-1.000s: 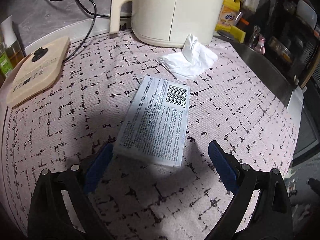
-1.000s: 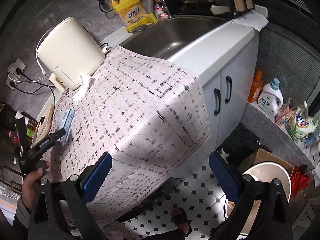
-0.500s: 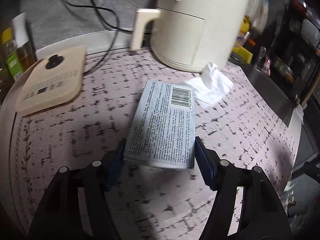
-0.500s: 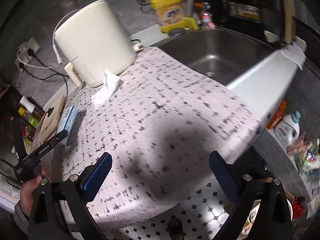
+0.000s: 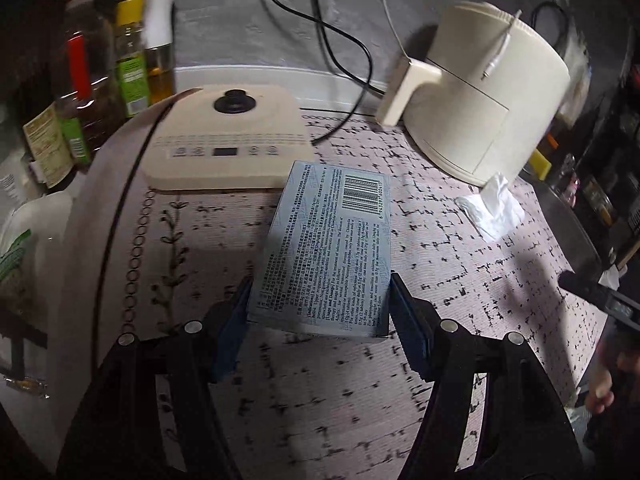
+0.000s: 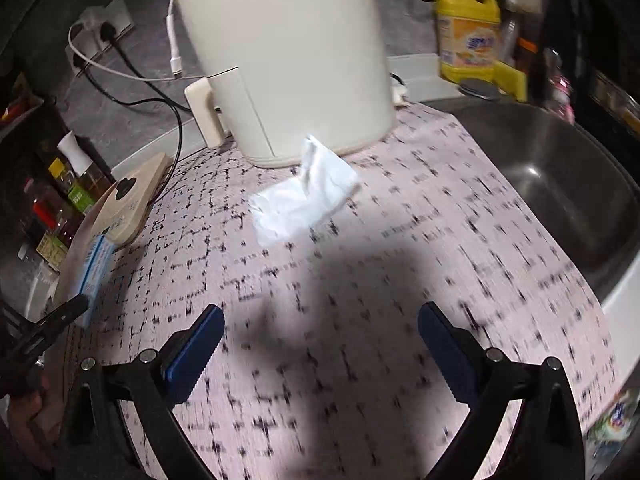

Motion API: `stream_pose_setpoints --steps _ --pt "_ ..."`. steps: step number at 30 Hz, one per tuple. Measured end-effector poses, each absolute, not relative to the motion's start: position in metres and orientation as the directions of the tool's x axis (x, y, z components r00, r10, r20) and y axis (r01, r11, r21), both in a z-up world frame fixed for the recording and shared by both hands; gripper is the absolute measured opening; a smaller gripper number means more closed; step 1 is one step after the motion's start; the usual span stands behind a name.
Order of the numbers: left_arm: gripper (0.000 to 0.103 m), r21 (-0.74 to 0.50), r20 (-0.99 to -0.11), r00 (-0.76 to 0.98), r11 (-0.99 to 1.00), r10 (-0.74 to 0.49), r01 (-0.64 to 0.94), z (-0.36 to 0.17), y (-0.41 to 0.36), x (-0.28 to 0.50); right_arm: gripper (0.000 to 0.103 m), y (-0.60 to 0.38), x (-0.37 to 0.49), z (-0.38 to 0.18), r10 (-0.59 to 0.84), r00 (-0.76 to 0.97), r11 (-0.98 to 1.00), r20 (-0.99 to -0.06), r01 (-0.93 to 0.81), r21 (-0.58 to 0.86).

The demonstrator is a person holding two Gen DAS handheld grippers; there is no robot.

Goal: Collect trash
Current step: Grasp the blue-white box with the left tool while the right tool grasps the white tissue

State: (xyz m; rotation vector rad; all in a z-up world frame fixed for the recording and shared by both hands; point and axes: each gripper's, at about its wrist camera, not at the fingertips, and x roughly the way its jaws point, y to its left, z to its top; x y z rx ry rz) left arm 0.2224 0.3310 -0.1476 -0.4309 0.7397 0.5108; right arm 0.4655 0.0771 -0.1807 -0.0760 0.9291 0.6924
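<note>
My left gripper (image 5: 320,312) is shut on a flat pale-blue medicine box (image 5: 326,252) with a barcode, held just above the patterned counter mat. The box also shows at the left edge of the right wrist view (image 6: 94,268), clamped in the left gripper (image 6: 68,312). A crumpled white tissue (image 6: 306,194) lies on the mat in front of the cream air fryer; it also shows in the left wrist view (image 5: 494,210). My right gripper (image 6: 320,344) is open and empty above the mat, with the tissue ahead of it.
A cream air fryer (image 6: 288,56) stands at the back, with cables to wall sockets. A beige induction cooker (image 5: 228,148) lies left of the box. Oil and sauce bottles (image 5: 128,52) stand far left. A steel sink (image 6: 556,184) and a yellow detergent bottle (image 6: 468,36) are right.
My left gripper closed on the box and lifted it, swinging left toward the induction cooker. My right gripper moved from beyond the counter edge in over the mat toward the tissue.
</note>
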Motion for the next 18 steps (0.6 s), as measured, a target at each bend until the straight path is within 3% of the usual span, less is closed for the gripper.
stream_pose_setpoints --steps 14,18 --pt "0.066 -0.193 -0.719 0.609 0.746 0.335 -0.638 -0.147 0.355 0.184 0.095 0.16 0.528 -0.206 0.469 0.409 0.757 -0.783 -0.642 0.117" --pt "0.066 -0.206 -0.724 0.606 0.735 0.33 -0.646 -0.152 0.36 0.18 0.087 0.172 0.545 -0.216 0.433 0.4 0.761 -0.808 -0.642 0.09"
